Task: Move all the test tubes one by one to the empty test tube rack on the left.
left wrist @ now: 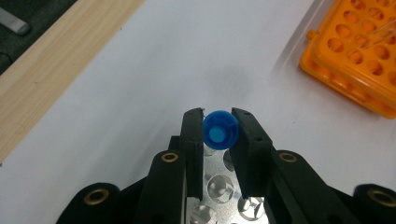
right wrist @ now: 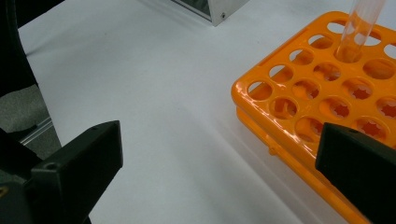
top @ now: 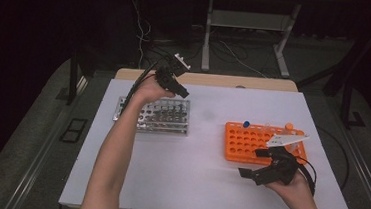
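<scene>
My left gripper is shut on a blue-capped tube, seen cap-on between the two pads. It hangs over the far edge of a silver metal tube rack; in the high view this gripper is above that rack at the table's left. My right gripper stands open just in front of an orange tube rack. In the right gripper view its jaws are wide apart with nothing between them, beside the orange rack, which holds a clear tube.
The orange rack also holds a blue-capped tube and an orange-capped tube along its far row. A wooden strip runs along the white table's far edge. Table legs and cables lie on the floor beyond.
</scene>
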A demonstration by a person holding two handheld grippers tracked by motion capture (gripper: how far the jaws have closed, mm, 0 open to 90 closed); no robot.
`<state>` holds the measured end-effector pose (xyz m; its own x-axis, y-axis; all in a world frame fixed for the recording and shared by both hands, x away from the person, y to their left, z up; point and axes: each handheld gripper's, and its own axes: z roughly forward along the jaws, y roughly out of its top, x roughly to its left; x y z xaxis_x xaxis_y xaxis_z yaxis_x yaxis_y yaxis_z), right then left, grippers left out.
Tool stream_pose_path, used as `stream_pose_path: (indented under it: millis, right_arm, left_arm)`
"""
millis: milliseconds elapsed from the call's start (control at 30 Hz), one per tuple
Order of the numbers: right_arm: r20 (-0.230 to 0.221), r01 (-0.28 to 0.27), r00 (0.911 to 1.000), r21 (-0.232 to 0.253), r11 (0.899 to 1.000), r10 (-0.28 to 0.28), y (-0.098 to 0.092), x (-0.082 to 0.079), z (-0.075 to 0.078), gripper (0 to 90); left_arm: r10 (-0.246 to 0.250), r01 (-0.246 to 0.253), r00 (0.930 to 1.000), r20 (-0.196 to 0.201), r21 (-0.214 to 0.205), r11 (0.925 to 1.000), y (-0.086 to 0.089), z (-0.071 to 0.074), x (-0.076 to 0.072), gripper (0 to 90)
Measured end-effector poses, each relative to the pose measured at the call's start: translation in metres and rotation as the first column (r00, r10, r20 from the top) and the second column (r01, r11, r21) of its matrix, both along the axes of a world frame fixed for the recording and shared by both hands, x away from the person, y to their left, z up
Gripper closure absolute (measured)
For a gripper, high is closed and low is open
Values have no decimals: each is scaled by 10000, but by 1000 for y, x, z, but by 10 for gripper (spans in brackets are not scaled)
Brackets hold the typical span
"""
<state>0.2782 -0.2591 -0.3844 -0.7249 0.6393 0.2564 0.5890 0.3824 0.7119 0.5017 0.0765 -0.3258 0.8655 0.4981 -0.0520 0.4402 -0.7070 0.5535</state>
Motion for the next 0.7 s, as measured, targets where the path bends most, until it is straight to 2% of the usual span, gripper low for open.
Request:
stream_pose_path:
  millis: [133,200,333,433,533,700]
  right_arm:
    - [-20,14,10000,1,10000,-14,-1,0,-1,3]
    - [-40,24,10000,-4,10000,-24,-1,1,-1,3]
    - [-42,33,10000,-14,10000,-33,-1,1,-1,3]
    - [-27,57,10000,20,10000,-57,-1,1,-1,3]
    - [-8,65,10000,0,10000,-65,-1,1,-1,3]
    - [-65,96,9999,-45,9999,-97,-1,3,-1,3]
  left_arm:
    - [-8,9,9999,-148,31,10000,0,-4,0,736]
    - [-8,6,9996,-291,-84,10000,0,-5,0,725]
    - [10,-11,9997,-260,-53,10000,-2,-2,-2,623]
    - [55,-60,9998,-183,-273,9996,-2,3,-6,560]
    - [101,-103,9999,-45,-312,9995,-1,11,-11,477]
    - [288,-272,9994,201,-766,9967,3,26,-24,339]
